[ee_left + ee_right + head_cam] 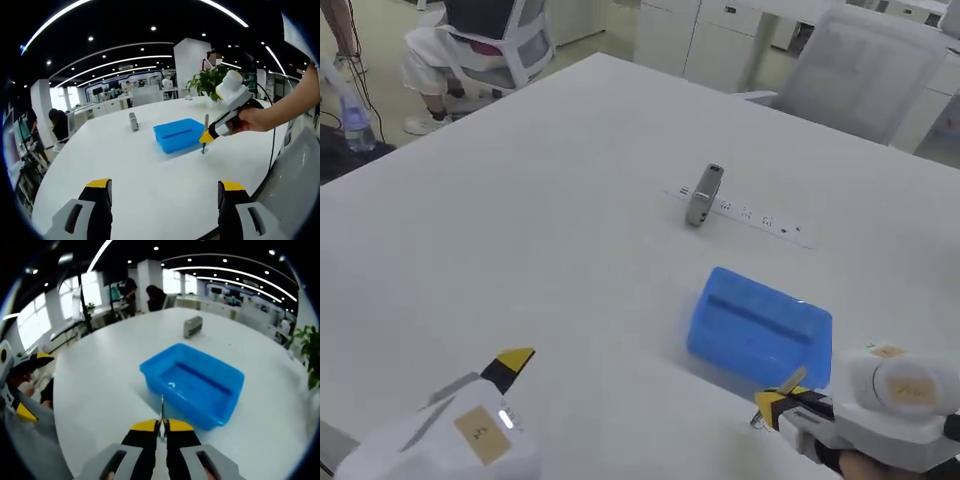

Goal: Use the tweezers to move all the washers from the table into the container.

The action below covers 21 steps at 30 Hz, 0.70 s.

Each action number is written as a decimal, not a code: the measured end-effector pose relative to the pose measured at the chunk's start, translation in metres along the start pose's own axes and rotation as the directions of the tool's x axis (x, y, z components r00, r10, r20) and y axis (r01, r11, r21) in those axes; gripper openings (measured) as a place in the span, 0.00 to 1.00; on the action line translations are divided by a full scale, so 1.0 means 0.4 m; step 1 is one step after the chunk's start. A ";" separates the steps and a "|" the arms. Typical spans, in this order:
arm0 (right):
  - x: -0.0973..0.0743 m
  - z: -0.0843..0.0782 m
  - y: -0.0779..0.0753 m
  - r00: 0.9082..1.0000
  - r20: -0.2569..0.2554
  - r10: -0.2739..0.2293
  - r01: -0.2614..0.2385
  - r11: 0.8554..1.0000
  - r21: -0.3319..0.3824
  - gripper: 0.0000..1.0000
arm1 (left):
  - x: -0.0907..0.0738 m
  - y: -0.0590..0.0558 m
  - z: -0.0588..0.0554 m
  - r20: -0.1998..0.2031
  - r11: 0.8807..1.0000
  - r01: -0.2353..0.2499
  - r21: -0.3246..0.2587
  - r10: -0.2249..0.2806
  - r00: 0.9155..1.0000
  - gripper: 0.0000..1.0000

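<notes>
Nearest, at the lower left of the head view, the left tongs (163,186) are held above the white bench (520,220). In the left gripper view their jaws are seen spread wide, with nothing between them.

At the lower right of the head view, the right tongs (161,426) are gripped in a hand (252,120). Their jaws are pressed almost together on the tweezers (161,409), which are clamped between the yellow tips and stick out forward. In the left gripper view the tweezers are seen pointing down at the bench, just beside a near corner of the container (200,410). Whether the tip touches the surface cannot be told.

The container, a blue rectangular tub, is set open side up on the bench just beyond the tweezers. A small pale curved speck (171,385) is seen on its floor, and whether it is a washer cannot be told.

Farther on, a grey metal block (703,195) is stood upright at one end of a socket strip (765,221) let into the bench top. Past the far edge, a grey office chair (865,75) is seen on the right, and a seated person (430,60) on the far left.
</notes>
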State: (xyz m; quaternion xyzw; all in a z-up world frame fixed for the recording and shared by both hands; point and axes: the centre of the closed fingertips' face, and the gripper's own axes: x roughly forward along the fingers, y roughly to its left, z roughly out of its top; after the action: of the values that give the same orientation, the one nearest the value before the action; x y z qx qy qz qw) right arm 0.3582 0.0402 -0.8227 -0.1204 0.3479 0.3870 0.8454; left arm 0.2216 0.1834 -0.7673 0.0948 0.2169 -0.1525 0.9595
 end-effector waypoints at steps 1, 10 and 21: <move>-0.003 0.001 0.001 1.000 0.003 0.001 -0.001 1.000 0.002 0.02 | 0.000 0.001 0.000 0.000 1.000 -0.001 0.000 0.001 1.000 0.89; -0.049 0.034 0.014 0.999 0.042 0.020 -0.021 0.999 0.030 0.02 | 0.001 -0.001 -0.004 -0.007 1.000 0.002 0.006 -0.002 1.000 0.90; -0.093 0.182 -0.011 0.981 0.193 0.019 -0.034 0.997 0.074 0.02 | 0.002 -0.001 -0.003 -0.006 1.000 0.004 0.007 -0.004 1.000 0.90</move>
State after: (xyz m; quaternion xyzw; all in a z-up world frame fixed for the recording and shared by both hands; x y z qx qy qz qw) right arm 0.3804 0.0506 -0.7446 -0.0451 0.2807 0.3943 0.8739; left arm 0.2215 0.1831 -0.7688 0.0983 0.2194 -0.1551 0.9582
